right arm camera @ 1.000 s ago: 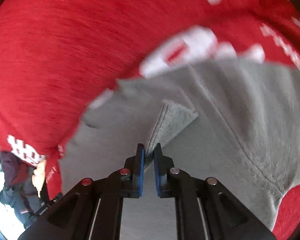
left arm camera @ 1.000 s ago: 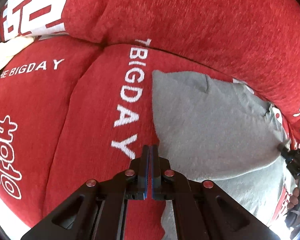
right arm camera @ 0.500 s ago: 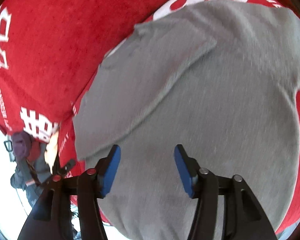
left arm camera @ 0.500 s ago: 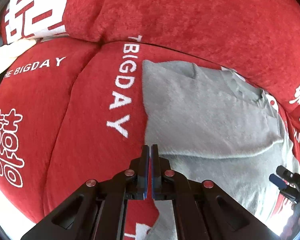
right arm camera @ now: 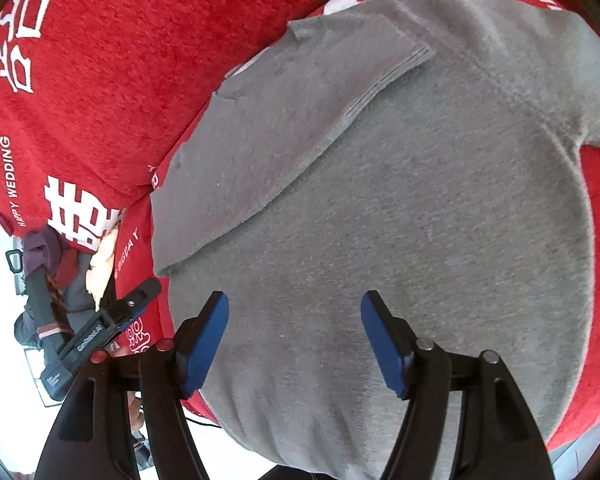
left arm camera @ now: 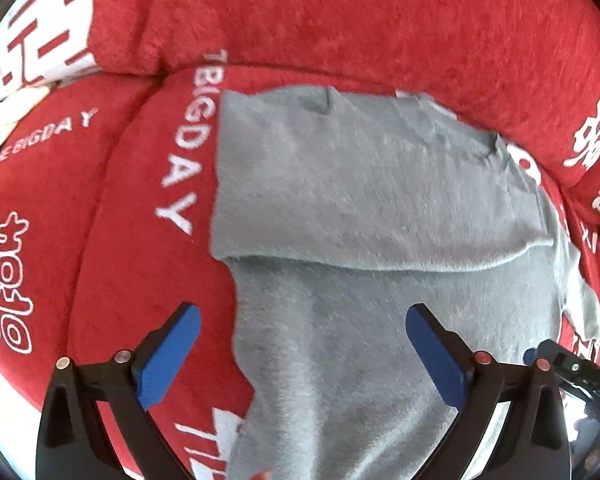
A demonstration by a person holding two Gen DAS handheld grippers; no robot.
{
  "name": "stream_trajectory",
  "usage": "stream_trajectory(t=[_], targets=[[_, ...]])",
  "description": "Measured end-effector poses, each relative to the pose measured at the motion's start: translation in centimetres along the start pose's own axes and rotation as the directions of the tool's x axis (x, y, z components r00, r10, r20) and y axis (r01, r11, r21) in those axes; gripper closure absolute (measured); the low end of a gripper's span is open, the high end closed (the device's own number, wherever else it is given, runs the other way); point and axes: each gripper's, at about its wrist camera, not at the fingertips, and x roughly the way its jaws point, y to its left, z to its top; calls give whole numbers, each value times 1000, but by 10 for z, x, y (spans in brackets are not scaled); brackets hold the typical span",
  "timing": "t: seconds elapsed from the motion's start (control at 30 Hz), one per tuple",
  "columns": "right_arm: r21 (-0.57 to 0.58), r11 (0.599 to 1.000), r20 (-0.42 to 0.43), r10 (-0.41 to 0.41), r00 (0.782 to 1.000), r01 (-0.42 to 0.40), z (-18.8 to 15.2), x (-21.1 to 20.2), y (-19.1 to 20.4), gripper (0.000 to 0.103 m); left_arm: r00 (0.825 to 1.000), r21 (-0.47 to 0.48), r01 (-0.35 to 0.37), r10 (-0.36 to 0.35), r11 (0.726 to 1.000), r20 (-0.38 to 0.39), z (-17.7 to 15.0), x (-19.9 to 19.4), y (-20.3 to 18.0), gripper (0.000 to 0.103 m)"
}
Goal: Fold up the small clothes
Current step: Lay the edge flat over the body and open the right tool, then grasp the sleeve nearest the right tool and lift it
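A small grey T-shirt [left arm camera: 380,184] lies flat on a red sofa seat cushion [left arm camera: 100,264]. Its far part is folded over toward me into a flap [right arm camera: 284,120] with a straight edge. My left gripper [left arm camera: 302,312] hangs above the shirt's near left edge. Its jaws are opening wide, with nothing between the blue pads [left arm camera: 168,356]. My right gripper [right arm camera: 295,298] hovers over the grey body [right arm camera: 420,220]. Its jaws are opening too, and the pads are clear of the cloth. Each gripper shows at the edge of the other's view: the right gripper [left arm camera: 572,368], the left gripper [right arm camera: 112,320].
A red back cushion [left arm camera: 360,20] with white lettering rises behind the seat. A cream object [left arm camera: 8,108] sits at the far left of the sofa. Beyond the sofa's end lie dark clutter [right arm camera: 44,272] and a pale floor.
Both grippers went from shut to open. The right one let go of the grey fold it pinched and pulled back. The left one shifted right, over the shirt's edge.
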Motion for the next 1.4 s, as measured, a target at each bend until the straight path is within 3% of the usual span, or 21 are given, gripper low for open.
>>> stream_trajectory(t=[0.13, 0.43, 0.5, 0.53, 0.57, 0.6, 0.8, 0.83, 0.87, 0.93, 1.07, 1.27, 1.4], targets=[[11, 1000, 31, 1, 1000, -2, 9, -12, -12, 31, 998, 12, -42, 43, 999, -39, 0, 32, -13, 0], [106, 993, 167, 31, 986, -49, 93, -9, -42, 31, 996, 95, -73, 67, 993, 62, 4, 64, -67, 0], [150, 985, 177, 54, 983, -82, 108, -2, -53, 47, 995, 100, -79, 73, 992, 65, 8, 77, -78, 0], [163, 983, 173, 60, 983, -88, 112, 1, -58, 81, 994, 105, -91, 84, 990, 67, 10, 83, -82, 0], [177, 981, 158, 48, 986, -76, 115, 4, -63, 95, 993, 114, -101, 94, 988, 66, 12, 93, -89, 0], [190, 980, 146, 34, 989, -62, 116, 6, -68, 95, 993, 127, -109, 103, 986, 55, 15, 102, -95, 0], [147, 976, 136, 141, 981, -161, 88, -23, -89, 92, 990, 190, -141, 136, 972, 39, 21, 147, -135, 0], [161, 974, 129, 142, 981, -162, 80, -31, -98, 83, 990, 192, -140, 134, 971, 41, 21, 151, -140, 0], [180, 970, 132, 139, 981, -162, 73, -40, -110, 63, 990, 193, -138, 132, 972, 45, 20, 153, -144, 0], [228, 960, 169, 127, 977, -164, 60, -62, -139, 43, 992, 195, -127, 120, 973, 48, 21, 162, -156, 0], [369, 908, 287, 93, 953, -200, 39, -108, -206, 43, 992, 226, -125, 116, 966, 55, 24, 179, -185, 0], [577, 799, 424, -117, 898, -168, 7, -168, -293, 43, 993, 261, -117, 114, 958, 28, 29, 215, -236, 0], [646, 734, 484, -180, 856, -211, -2, -189, -339, 43, 989, 288, -146, 149, 946, 12, 22, 244, -256, 0]])
